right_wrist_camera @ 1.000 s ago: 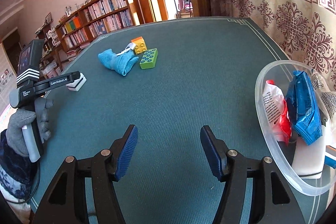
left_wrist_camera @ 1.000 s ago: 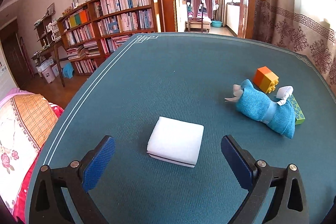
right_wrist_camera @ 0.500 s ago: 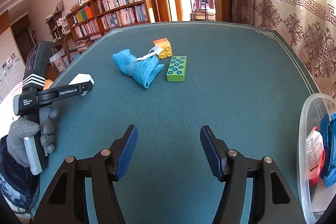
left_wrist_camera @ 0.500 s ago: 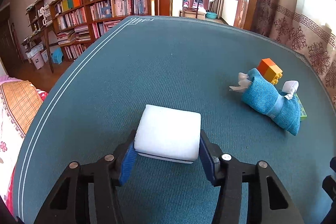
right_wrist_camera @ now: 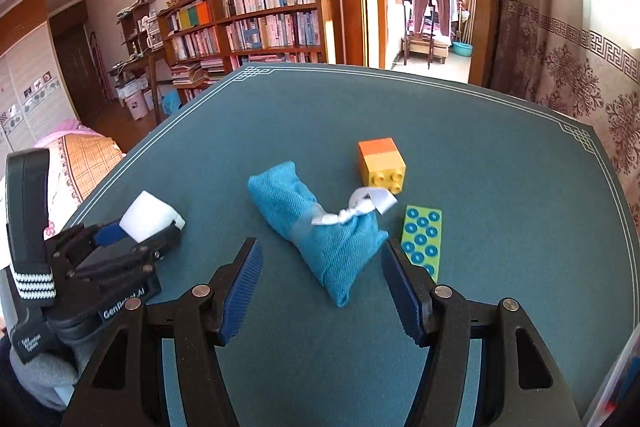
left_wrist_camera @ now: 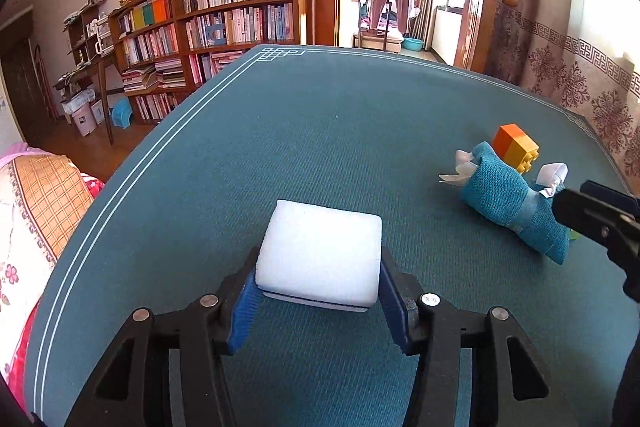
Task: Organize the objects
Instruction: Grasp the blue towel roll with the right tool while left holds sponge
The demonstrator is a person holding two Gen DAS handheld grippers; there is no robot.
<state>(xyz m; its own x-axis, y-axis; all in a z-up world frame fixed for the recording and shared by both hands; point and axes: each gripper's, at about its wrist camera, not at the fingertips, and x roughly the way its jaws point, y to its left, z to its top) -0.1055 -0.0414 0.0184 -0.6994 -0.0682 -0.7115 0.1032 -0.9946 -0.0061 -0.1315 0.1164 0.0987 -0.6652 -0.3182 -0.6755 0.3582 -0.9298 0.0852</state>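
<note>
In the left wrist view the left gripper (left_wrist_camera: 318,297) sits low in the centre of the frame, its blue pads (left_wrist_camera: 243,311) pressed against both sides of a white sponge block (left_wrist_camera: 320,259) that rests on the teal table mat (left_wrist_camera: 320,131). Its jaws closed in on the block within the last second. At the right of that frame lies a blue cloth pouch (left_wrist_camera: 510,199) tied with white ribbon, with an orange and yellow toy brick (left_wrist_camera: 514,147) touching its far side.

In the right wrist view the right gripper (right_wrist_camera: 322,283) fills the lower middle, jaws partly apart and gripping nothing; the near end of the pouch (right_wrist_camera: 320,227) lies between the pads, though whether the right pad brushes it is hard to judge. A green studded brick (right_wrist_camera: 422,239) lies just right of the pouch, partly behind the right finger. A clear container edge (right_wrist_camera: 616,391) shows at the lower right corner
</note>
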